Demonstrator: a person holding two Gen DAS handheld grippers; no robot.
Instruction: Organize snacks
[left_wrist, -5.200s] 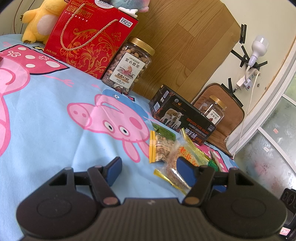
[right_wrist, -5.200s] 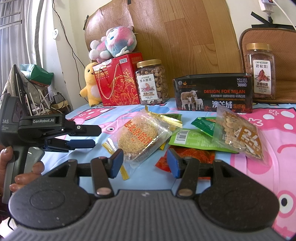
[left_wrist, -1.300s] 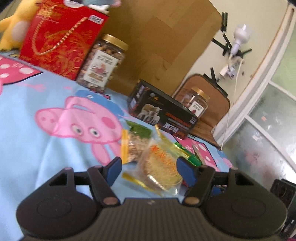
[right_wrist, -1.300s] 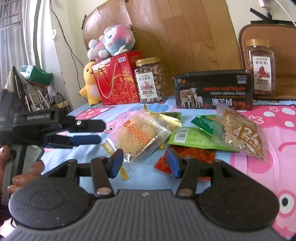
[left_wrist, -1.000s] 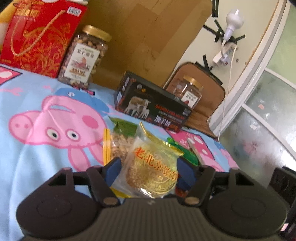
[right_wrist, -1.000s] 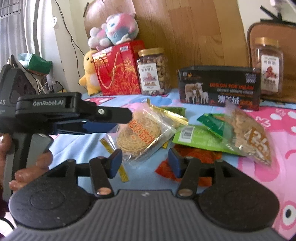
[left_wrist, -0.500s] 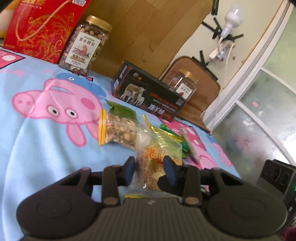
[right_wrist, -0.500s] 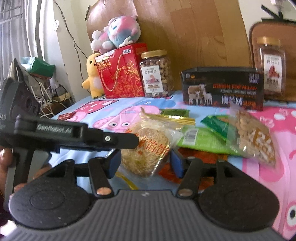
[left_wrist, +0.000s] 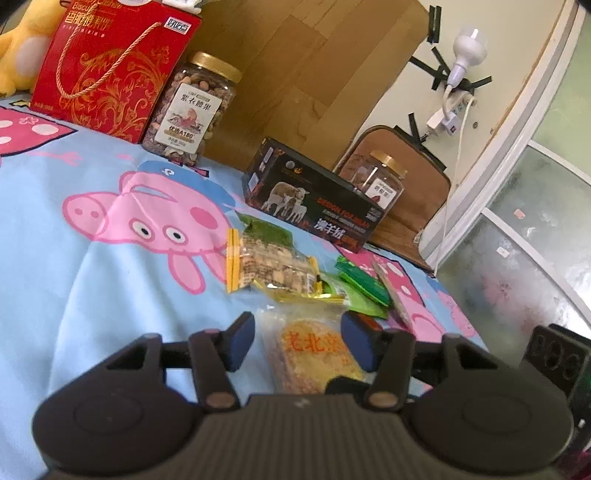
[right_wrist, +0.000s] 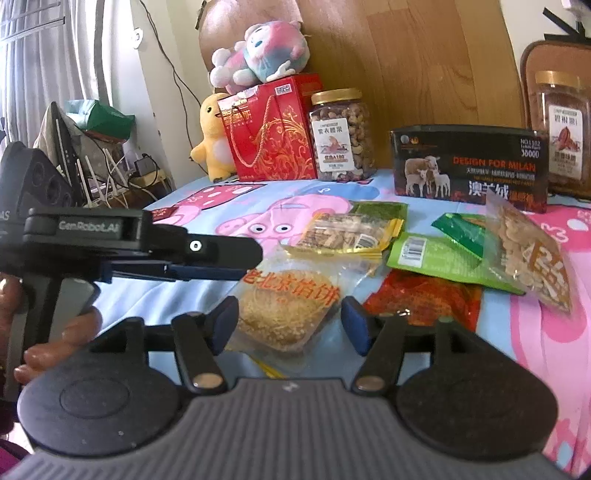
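A clear packet of golden noodle cake with orange characters (left_wrist: 314, 354) lies on the blue cartoon sheet (left_wrist: 92, 295), between the fingers of my left gripper (left_wrist: 298, 341), which is open with a gap on both sides. In the right wrist view the same packet (right_wrist: 284, 306) lies just ahead of my open, empty right gripper (right_wrist: 288, 321), and the left gripper (right_wrist: 236, 273) reaches in from the left with its tip at the packet's edge. Behind lie a nut packet (right_wrist: 347, 232), green packets (right_wrist: 436, 258), a red packet (right_wrist: 424, 295) and a clear cracker bag (right_wrist: 528, 251).
At the back stand a red gift box (right_wrist: 273, 129), a nut jar (right_wrist: 340, 136), a black carton (right_wrist: 469, 166) and a second jar (right_wrist: 565, 133). Plush toys (right_wrist: 258, 55) sit on and beside the red box. Cables and clutter lie past the sheet's left edge.
The left gripper closed on the noodle cake packet and pulled it nearer, then opened; the packet now lies loose between its fingers. The right gripper stayed open and hardly moved.
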